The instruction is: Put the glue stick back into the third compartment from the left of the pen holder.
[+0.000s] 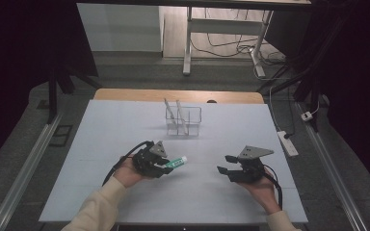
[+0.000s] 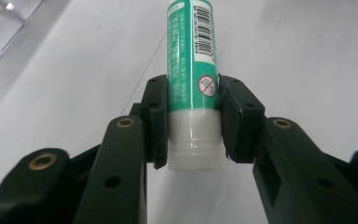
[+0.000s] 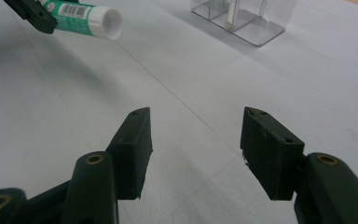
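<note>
Left gripper (image 1: 163, 166): a green-and-white glue stick (image 2: 191, 70) is being grasped near its white end, the jaws pressing on both sides of the tube so that the barcoded body is projecting forward, clear of the pads.
Glue stick's place: it is being carried just above the pale table sheet (image 1: 125, 125), roughly level, its far end being pointed toward the middle of the table; in the right gripper view the white end (image 3: 109, 23) is seen sticking out beyond the holding jaws.
Reason for the hold: by being gripped at one end, the long free part is judged to be kept ready for lowering into a compartment.
Right gripper (image 1: 227, 168): it is being held released, jaws apart with nothing between them, hovering low over the sheet well apart from the stick, probably being kept as a spare hand.
Clear organiser (image 1: 183, 120): a divided transparent box is standing farther back, with slim upright items being held in its left compartment; it is judged to be the likely destination.
</note>
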A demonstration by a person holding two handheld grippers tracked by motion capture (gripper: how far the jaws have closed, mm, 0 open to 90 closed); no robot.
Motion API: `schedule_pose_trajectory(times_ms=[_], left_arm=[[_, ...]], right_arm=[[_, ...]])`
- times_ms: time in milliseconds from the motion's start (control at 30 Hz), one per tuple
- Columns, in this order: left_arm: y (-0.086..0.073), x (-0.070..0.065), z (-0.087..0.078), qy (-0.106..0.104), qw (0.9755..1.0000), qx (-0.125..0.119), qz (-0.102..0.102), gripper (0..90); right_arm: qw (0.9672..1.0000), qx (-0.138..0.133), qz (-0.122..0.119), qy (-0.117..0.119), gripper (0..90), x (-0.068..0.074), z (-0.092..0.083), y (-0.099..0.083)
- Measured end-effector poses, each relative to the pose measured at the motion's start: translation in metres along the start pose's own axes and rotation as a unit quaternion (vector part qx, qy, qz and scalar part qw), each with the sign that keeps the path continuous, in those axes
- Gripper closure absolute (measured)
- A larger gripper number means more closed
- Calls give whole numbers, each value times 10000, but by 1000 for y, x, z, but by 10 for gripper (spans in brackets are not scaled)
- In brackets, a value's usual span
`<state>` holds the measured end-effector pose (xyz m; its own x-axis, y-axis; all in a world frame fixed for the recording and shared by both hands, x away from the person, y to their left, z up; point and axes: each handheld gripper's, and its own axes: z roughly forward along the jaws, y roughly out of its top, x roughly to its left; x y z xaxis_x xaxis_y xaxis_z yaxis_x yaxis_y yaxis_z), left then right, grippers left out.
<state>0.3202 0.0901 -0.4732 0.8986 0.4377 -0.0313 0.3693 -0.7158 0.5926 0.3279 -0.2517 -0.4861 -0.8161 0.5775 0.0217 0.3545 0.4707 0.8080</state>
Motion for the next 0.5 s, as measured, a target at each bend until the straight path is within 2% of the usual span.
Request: schedule_pose_trajectory(times_ms=[200,333,500], left_arm=[[9,-3,5,-70,9999,11,94,649],[11,-4,8,-116,9999,31,103,649],[13,-5,13,-144,9998,78,133,649]], right_arm=[[9999,-16,-58,101,422,5,4,3],[9995,-111,-6,296,422,9,6,6],[9991,-99,-130,393,418,18,12,13]])
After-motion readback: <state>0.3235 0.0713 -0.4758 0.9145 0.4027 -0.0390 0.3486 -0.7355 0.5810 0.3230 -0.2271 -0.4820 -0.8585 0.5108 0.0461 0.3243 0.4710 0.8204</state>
